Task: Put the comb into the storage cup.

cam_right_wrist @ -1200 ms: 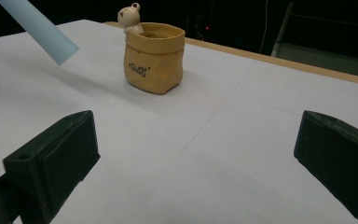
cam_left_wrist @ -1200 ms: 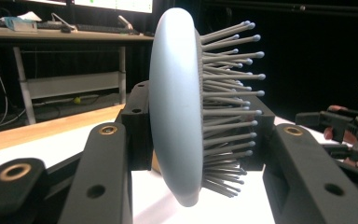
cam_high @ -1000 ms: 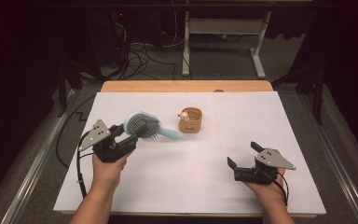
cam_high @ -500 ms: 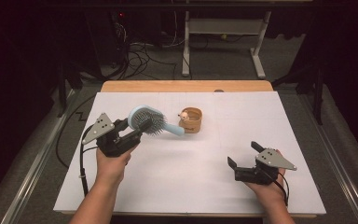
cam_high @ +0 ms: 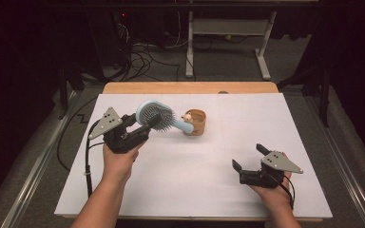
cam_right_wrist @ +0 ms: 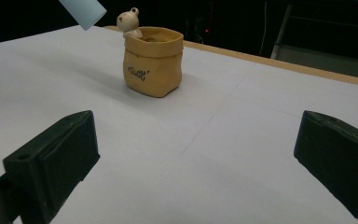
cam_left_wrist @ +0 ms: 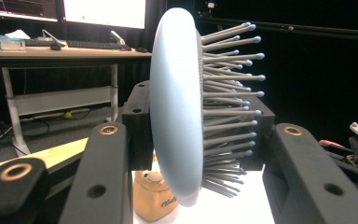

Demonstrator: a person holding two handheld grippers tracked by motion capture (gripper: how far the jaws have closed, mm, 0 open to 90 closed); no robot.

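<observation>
A light blue hairbrush (cam_high: 158, 116) with grey bristles is held off the table by my left gripper (cam_high: 140, 124), which is shut on its oval head (cam_left_wrist: 177, 107). The brush handle (cam_high: 183, 126) points right, its tip just above a small tan sack-shaped pot (cam_high: 195, 122) with a little bear figure on its rim. In the right gripper view the pot (cam_right_wrist: 153, 60) stands ahead and the handle tip (cam_right_wrist: 83, 10) hangs at its upper left. My right gripper (cam_high: 249, 159) rests low over the table's front right, open, nothing between its jaws.
A white sheet (cam_high: 247, 123) covers the table, with a wooden edge (cam_high: 190, 87) at the far side. Beyond it stand a desk frame (cam_high: 228, 42) and loose cables (cam_high: 142, 57) on a dark floor.
The left gripper has lifted the hairbrush and carried it up and to the right, bringing the handle tip over the pot. The right gripper has stayed in place.
</observation>
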